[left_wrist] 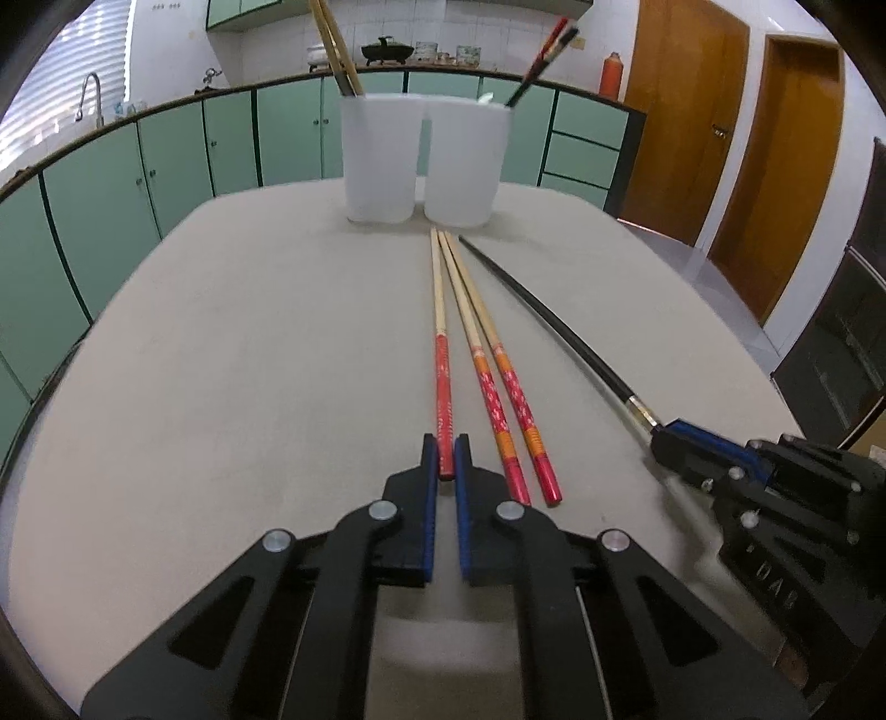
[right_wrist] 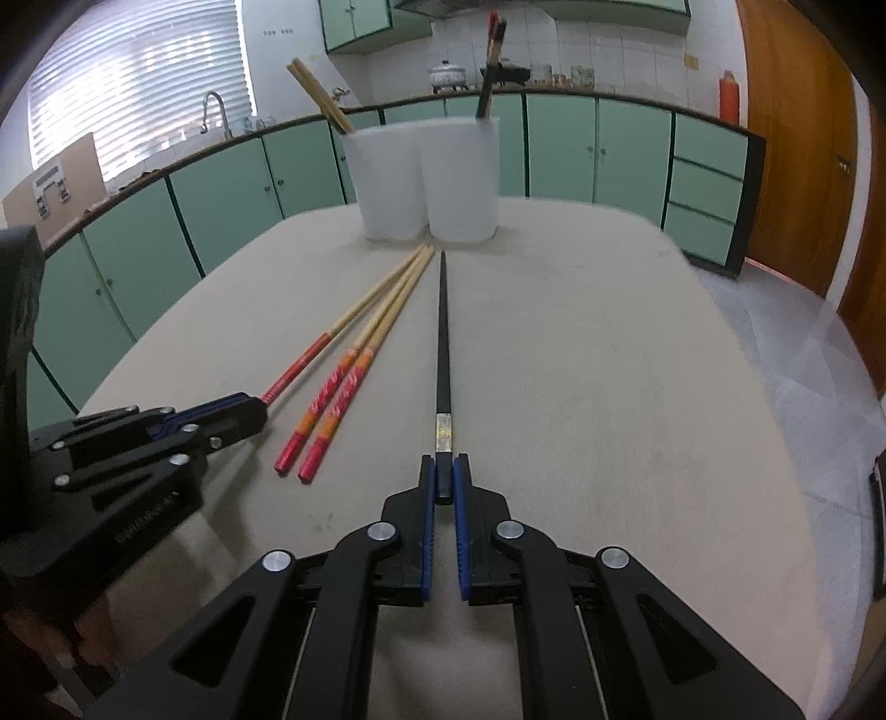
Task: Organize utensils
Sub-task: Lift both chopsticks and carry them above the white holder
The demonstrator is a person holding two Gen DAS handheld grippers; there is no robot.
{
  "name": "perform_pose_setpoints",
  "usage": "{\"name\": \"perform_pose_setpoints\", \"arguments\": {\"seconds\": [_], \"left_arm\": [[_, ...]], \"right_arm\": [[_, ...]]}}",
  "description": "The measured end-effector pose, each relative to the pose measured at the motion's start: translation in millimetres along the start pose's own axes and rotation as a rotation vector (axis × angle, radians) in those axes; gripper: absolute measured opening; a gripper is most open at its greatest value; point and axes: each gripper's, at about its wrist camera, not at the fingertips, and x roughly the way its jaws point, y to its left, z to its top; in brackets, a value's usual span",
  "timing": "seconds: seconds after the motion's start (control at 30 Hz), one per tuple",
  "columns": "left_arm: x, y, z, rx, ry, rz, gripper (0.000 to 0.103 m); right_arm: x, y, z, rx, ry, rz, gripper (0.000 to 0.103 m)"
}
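Two white cups stand side by side at the far end of the counter (left_wrist: 221,343). The left cup (left_wrist: 378,160) already has light wooden chopsticks (left_wrist: 335,47) standing in it. The right cup (left_wrist: 467,163) already has dark and red chopsticks (left_wrist: 545,52) in it. So part of the sorting looks done. Four chopsticks are still down on the counter, with their thin tips pointing at the cups. The left gripper (left_wrist: 446,457) is clamped on the red end of the red-handled chopstick (left_wrist: 440,343), and that chopstick lies flat on the counter. Just beside it lie two orange and red chopsticks (left_wrist: 487,360), close together, and nothing holds them. The right gripper (right_wrist: 443,476) is clamped on the thick end of the black chopstick (right_wrist: 443,332). That one lies a little apart from the others, and it looks like it rests on the counter too. So both grippers have a chopstick pinched, but neither one looks lifted yet. I think the next job is to carry each one up and drop it in a cup with others like it. The black one likely goes in the right cup, where the dark ones are. After that, the orange and red pair is still left to pick up and put away.
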Motion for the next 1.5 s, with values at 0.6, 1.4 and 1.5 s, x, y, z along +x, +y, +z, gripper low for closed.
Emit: {"name": "perform_pose_setpoints", "arguments": {"seconds": [0.6, 1.4, 1.5], "left_arm": [[-100, 3, 92, 0.087, -0.211, 0.015, 0.005], [-130, 0, 146, 0.108, -0.276, -0.085, 0.005], [-136, 1, 152, 0.113, -0.301, -0.083, 0.005]], "right_arm": [[-85, -21, 89, -0.041, -0.193, 0.069, 0.006], [-107, -27, 178, -0.068, -0.187, 0.206, 0.006], [-107, -26, 192, -0.078, -0.203, 0.218, 0.006]]}}
